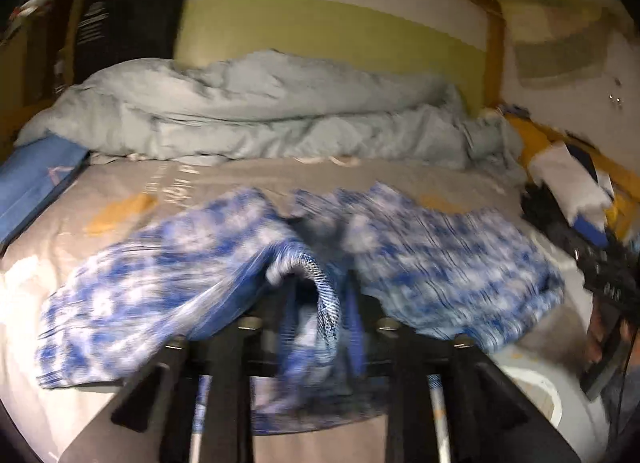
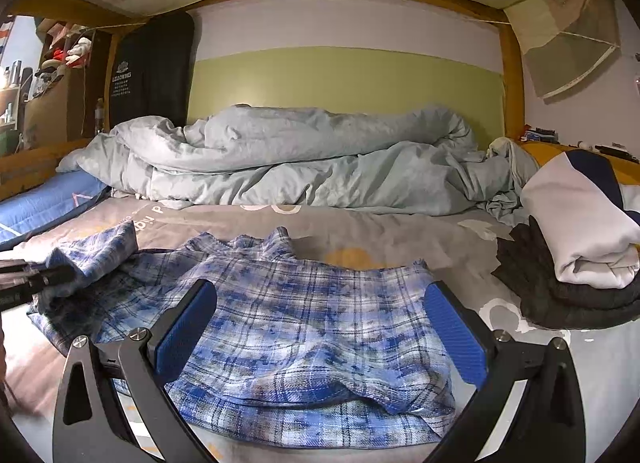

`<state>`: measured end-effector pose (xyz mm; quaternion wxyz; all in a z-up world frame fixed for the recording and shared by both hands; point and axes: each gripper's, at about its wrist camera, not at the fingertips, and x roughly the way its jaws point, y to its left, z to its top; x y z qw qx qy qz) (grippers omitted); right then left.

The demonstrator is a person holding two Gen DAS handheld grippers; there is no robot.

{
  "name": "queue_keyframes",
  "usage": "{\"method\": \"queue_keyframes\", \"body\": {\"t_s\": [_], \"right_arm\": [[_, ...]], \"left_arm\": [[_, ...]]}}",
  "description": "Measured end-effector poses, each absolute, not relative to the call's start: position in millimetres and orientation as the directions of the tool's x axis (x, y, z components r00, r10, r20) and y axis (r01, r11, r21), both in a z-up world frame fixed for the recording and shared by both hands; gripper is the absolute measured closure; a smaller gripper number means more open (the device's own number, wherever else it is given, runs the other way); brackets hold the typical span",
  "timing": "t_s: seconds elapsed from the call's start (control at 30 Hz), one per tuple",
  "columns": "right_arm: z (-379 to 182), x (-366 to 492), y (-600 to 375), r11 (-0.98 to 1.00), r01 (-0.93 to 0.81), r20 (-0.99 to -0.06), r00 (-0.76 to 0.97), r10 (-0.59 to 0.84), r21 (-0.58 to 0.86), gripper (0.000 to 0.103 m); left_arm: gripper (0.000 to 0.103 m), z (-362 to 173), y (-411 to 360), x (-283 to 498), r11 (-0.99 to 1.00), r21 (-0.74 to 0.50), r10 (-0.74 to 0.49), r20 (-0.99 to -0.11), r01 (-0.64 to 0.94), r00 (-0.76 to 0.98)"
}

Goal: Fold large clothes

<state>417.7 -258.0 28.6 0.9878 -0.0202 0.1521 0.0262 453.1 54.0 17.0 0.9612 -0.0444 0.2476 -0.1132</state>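
At the far left of the right wrist view, the left gripper (image 2: 60, 277) reaches in from the side, and a bunched part of the blue plaid shirt (image 2: 304, 327) lies against its tip. In its own blurred view, a fold of this cloth (image 1: 324, 303) sits between its fingers, which stand partly apart. I cannot tell if the pads still press on the cloth.

The shirt lies on the bed (image 2: 420, 239), near the front edge. Its collar points toward the crumpled light blue duvet (image 2: 288, 159) at the back. The middle and right parts look already laid over and quite flat, so I judge that one side fold is done. The left sleeve part is still rumpled and needs to be laid in and smoothed, and then a last fold across is left.

The right gripper (image 2: 320, 337) hovers over the near part of the shirt with its blue pads wide apart and holds nothing.

At the right, a stack of folded clothes (image 2: 580, 247) waits, near the shirt but not touching it.
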Motion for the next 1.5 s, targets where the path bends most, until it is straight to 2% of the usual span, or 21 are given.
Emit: {"method": "queue_keyframes", "body": {"t_s": [0.03, 0.1, 0.17, 0.23, 0.33, 0.43, 0.53, 0.63, 0.7, 0.77, 0.83, 0.87, 0.93, 1.0, 1.07, 1.17, 1.2, 1.33, 1.5], "right_arm": [[28, 418, -258, 0.998, -0.057, -0.301, 0.953, 0.045, -0.031, 0.0], [28, 418, -258, 0.998, -0.057, -0.302, 0.952, 0.045, -0.032, 0.0], [28, 418, -258, 0.998, -0.057, -0.302, 0.952, 0.045, -0.032, 0.0], [29, 418, -258, 0.998, -0.055, -0.301, 0.953, 0.043, -0.033, 0.0], [29, 418, -259, 0.998, -0.053, -0.3, 0.953, 0.04, -0.036, 0.0], [29, 418, -259, 0.998, -0.054, -0.301, 0.953, 0.041, -0.036, 0.0], [28, 418, -259, 0.998, -0.053, -0.305, 0.952, 0.038, -0.04, 0.0], [28, 418, -259, 0.998, -0.052, -0.308, 0.951, 0.035, -0.045, 0.0], [28, 418, -259, 0.998, -0.053, -0.307, 0.951, 0.036, -0.045, 0.0], [28, 418, -258, 0.998, -0.053, -0.309, 0.95, 0.036, -0.045, 0.0], [28, 419, -259, 0.997, -0.057, -0.313, 0.949, 0.041, -0.043, 0.0], [28, 418, -260, 0.997, -0.062, -0.316, 0.948, 0.047, -0.038, 0.0], [28, 420, -262, 0.998, -0.066, -0.325, 0.944, 0.054, -0.024, 0.0], [27, 420, -262, 0.998, -0.063, -0.326, 0.944, 0.053, -0.021, 0.0], [27, 421, -264, 0.998, -0.06, -0.326, 0.944, 0.05, -0.022, 0.0], [26, 423, -262, 0.998, -0.05, -0.319, 0.947, 0.037, -0.033, 0.0], [25, 424, -262, 0.998, -0.044, -0.321, 0.947, 0.029, -0.039, 0.0], [25, 428, -267, 0.999, -0.027, -0.319, 0.948, 0.016, -0.032, 0.0], [27, 432, -285, 0.999, 0.017, -0.326, 0.945, -0.007, 0.03, 0.0]], "left_arm": [[0.048, 21, 63, 450, 0.972, -0.158, -0.228, -0.447, 0.174, 0.865], [0.04, 29, 80, 443, 0.971, -0.187, -0.211, -0.403, 0.146, 0.891], [0.038, 36, 94, 438, 0.97, -0.208, -0.2, -0.373, 0.129, 0.906], [0.024, 41, 108, 435, 0.977, -0.2, -0.147, -0.36, 0.078, 0.921], [0.023, 39, 142, 439, 0.98, -0.185, -0.002, -0.383, -0.074, 0.924], [0.023, 25, 195, 447, 0.941, -0.259, 0.082, -0.451, -0.218, 0.889], [0.023, 13, 228, 451, 0.917, -0.204, 0.201, -0.509, -0.344, 0.837], [0.023, -8, 258, 460, 0.884, -0.274, 0.155, -0.594, -0.379, 0.79], [0.024, -25, 264, 471, 0.874, -0.273, 0.131, -0.664, -0.402, 0.736], [0.029, -41, 264, 481, 0.865, -0.238, 0.149, -0.719, -0.442, 0.679], [0.043, -55, 273, 486, 0.838, -0.278, 0.115, -0.751, -0.469, 0.651], [0.046, -58, 278, 486, 0.829, -0.301, 0.103, -0.746, -0.471, 0.658], [0.079, -58, 285, 483, 0.821, -0.367, 0.054, -0.714, -0.438, 0.699], [0.091, -59, 283, 482, 0.825, -0.417, -0.007, -0.683, -0.382, 0.73], [0.092, -46, 271, 476, 0.859, -0.366, 0.045, -0.644, -0.359, 0.764], [0.093, -13, 242, 461, 0.909, -0.323, 0.058, -0.529, -0.264, 0.847], [0.093, 3, 227, 452, 0.925, -0.32, 0.037, -0.464, -0.207, 0.885], [0.093, 45, 168, 444, 0.941, -0.337, -0.133, -0.335, 0.014, 0.933], [0.093, 95, 77, 465, 0.926, -0.297, -0.326, -0.308, 0.234, 0.894]]}}
